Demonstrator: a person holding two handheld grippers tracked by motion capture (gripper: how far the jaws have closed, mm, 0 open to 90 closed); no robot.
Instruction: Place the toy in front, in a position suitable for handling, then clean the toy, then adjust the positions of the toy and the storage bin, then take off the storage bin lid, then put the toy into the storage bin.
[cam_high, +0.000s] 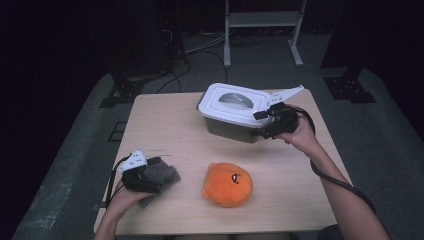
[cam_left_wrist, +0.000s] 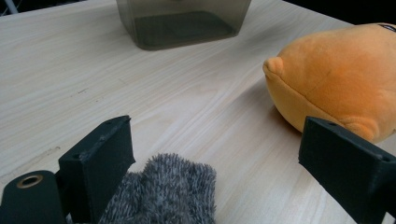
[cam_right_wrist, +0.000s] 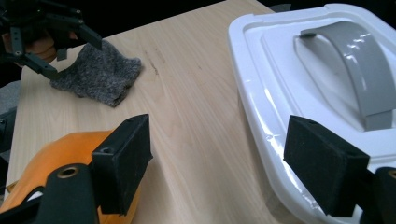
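Grey and fuzzy, a small woolly cloth lay on the pale wooden table, right under the left claw. The left claw's two black jaws were spread wide apart. The fuzzy cloth sat low between them, close to one jaw, but the jaws did not pinch it. In the high view the left claw sat on top of the cloth, with a hand holding it from behind.

Just past the left claw's other jaw was a round orange plush toy with a small face on it. Farther ahead of that claw stood a see-through grey plastic box.

The right claw was spread wide too, with nothing between its jaws. The box's white lid, with a curved grey handle, lay just beside one jaw. The orange toy was beside the other jaw. In the high view the right claw was at the edge of the box, near the lid's corner.
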